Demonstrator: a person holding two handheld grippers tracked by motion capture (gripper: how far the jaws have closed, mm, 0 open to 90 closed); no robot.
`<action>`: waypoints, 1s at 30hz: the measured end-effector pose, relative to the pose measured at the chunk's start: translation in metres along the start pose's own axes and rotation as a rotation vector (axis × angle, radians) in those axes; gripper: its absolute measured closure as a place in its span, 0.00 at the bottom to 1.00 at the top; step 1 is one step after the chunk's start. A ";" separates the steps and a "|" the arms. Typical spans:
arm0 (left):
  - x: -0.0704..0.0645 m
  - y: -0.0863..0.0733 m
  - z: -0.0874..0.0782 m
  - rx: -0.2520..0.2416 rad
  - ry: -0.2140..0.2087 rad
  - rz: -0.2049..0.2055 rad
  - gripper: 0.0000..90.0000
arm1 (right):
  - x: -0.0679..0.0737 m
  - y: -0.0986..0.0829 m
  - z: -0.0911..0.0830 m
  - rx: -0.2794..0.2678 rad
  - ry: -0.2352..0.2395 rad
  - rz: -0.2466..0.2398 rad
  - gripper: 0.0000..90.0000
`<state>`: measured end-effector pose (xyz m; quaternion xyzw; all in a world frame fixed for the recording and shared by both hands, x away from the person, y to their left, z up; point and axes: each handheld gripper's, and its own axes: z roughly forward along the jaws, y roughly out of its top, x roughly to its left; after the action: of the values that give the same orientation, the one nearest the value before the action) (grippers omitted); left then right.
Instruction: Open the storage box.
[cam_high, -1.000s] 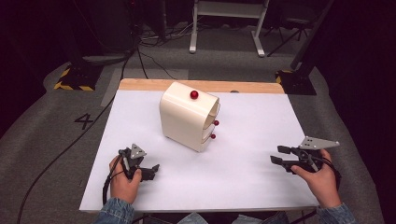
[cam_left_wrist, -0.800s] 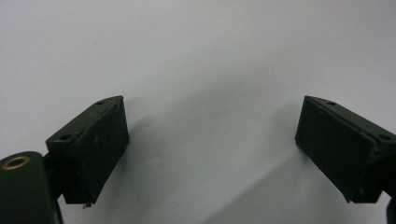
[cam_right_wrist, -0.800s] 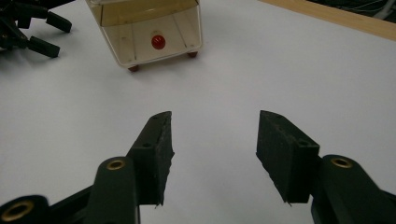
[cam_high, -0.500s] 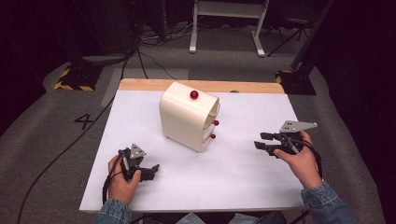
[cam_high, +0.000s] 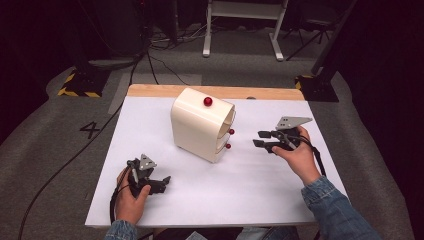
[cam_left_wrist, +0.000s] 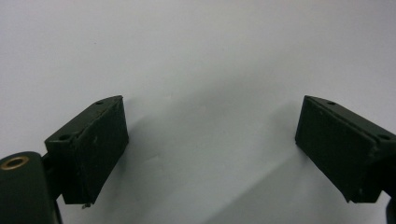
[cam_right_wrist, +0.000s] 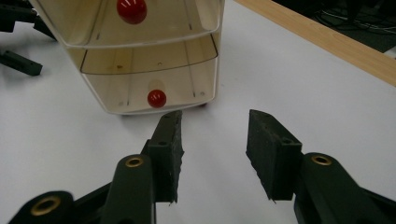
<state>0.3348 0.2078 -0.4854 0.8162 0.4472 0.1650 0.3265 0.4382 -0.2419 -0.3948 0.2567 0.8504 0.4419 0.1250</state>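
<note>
Cream drawer unit (cam_high: 202, 125) top cropped, right view; both tools agape, empty.

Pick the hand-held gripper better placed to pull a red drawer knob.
Right hand-held gripper: open, pointing at the cream plastic drawer unit's red round knobs. The left hand-held gripper faces bare white tabletop.

Legible marking: a single dark numeral "4" (cam_high: 90, 129) on the grey floor (cam_high: 45, 135), left of the counter (cam_high: 150, 115), seen in the high view. No other text, label, brand or sign can be read in any of the three views.
</note>
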 end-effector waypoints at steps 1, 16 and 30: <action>0.000 0.000 0.000 -0.001 0.000 0.000 0.11 | 0.000 0.001 0.005 -0.004 0.005 -0.004 0.63; 0.000 0.000 0.000 0.000 -0.002 -0.003 0.11 | 0.016 0.008 0.054 -0.004 0.102 -0.044 0.68; 0.000 0.000 0.000 0.001 -0.003 -0.004 0.10 | 0.026 -0.003 0.081 0.014 0.155 -0.039 0.74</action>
<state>0.3351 0.2077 -0.4853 0.8157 0.4485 0.1626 0.3271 0.4510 -0.1735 -0.4433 0.2059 0.8654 0.4520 0.0655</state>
